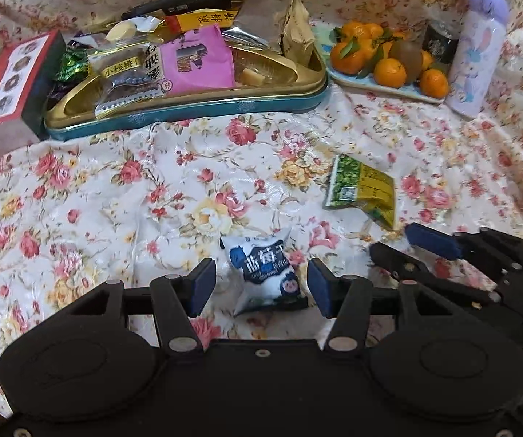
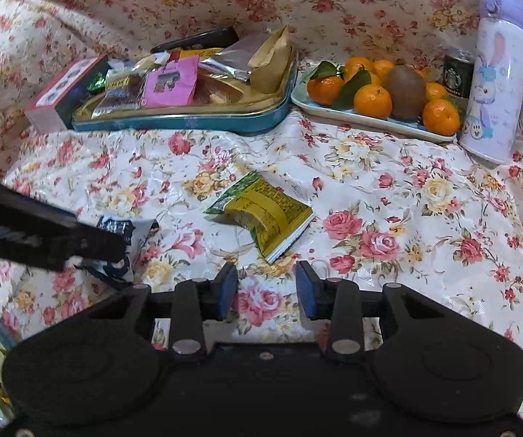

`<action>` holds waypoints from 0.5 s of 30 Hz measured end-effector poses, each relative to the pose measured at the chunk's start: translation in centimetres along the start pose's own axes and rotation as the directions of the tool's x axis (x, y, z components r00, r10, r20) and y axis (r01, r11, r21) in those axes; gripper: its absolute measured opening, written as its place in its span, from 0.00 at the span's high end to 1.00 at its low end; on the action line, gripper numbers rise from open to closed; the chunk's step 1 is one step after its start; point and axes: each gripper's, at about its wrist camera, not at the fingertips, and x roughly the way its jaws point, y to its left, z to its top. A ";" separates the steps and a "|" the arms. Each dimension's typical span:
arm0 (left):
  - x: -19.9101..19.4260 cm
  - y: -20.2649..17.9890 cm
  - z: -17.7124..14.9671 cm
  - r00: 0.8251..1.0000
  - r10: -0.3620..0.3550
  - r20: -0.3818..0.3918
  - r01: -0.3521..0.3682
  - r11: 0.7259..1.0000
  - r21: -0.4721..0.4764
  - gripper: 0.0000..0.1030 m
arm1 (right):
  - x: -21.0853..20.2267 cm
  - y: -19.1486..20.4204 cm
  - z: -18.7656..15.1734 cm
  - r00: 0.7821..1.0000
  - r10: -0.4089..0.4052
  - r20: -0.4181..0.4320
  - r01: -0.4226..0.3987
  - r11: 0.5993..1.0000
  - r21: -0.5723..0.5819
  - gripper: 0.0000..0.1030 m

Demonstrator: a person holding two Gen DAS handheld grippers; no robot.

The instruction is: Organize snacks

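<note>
Left gripper [image 1: 261, 284]: we see its 2 blue pads standing wide on either side of the blue-and-white snack packet [image 1: 263, 273], with gaps both sides, so nothing is gripped.
Right gripper [image 2: 266, 293]: we see a narrower gap with only cloth between the pads; the jaws hold nothing.
Green-yellow packet [image 2: 261, 215]: it lies flat and crinkled just beyond the right gripper's tips, apart from them.
Open room: we have bare floral tablecloth [image 1: 115, 189] between the grippers and the tin, glossy and wrinkled.
Edges: the cloth rises in folds at the back and sides.
Tin tray [image 1: 195, 109]: teal wall, gold inside, low rim; we see wrapped snacks heaped in it, among them a pink packet [image 1: 197, 60].
Red box [image 1: 6, 83]: it stands touching the tin's left end.
Fruit plate [image 2: 352, 118]: pale, rectangular, to the right of the tin, loaded with mandarins and 1 kiwi.
Obstacles: a dark can [image 2: 458, 76] and a lilac bottle [image 2: 494, 73] stand upright beside the plate.
</note>
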 end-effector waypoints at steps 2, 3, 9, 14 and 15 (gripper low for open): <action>0.5 -0.2 0.0 1.000 0.015 -0.002 -0.015 1.000 0.011 0.42 | 0.1 0.6 -0.2 1.000 -0.020 0.001 0.020 0.999 -0.039 0.62; 0.9 -0.3 0.0 1.000 0.019 -0.008 -0.019 1.000 0.016 0.42 | 0.1 0.8 -0.2 1.000 -0.026 0.001 0.026 0.998 -0.049 0.62; 2.3 0.5 -0.1 0.998 0.064 -0.017 -0.064 0.998 0.003 0.38 | 0.2 0.2 0.0 1.000 0.002 -0.007 -0.002 1.000 -0.026 0.61; 2.6 2.1 0.8 0.996 0.088 0.008 -0.088 0.996 -0.020 0.39 | 0.2 0.4 -0.2 1.000 -0.006 -0.001 0.006 0.999 -0.037 0.61; 2.8 2.4 0.9 0.996 0.091 0.013 -0.090 0.996 -0.021 0.39 | 0.2 0.4 -0.2 1.000 -0.006 0.000 0.006 0.999 -0.036 0.61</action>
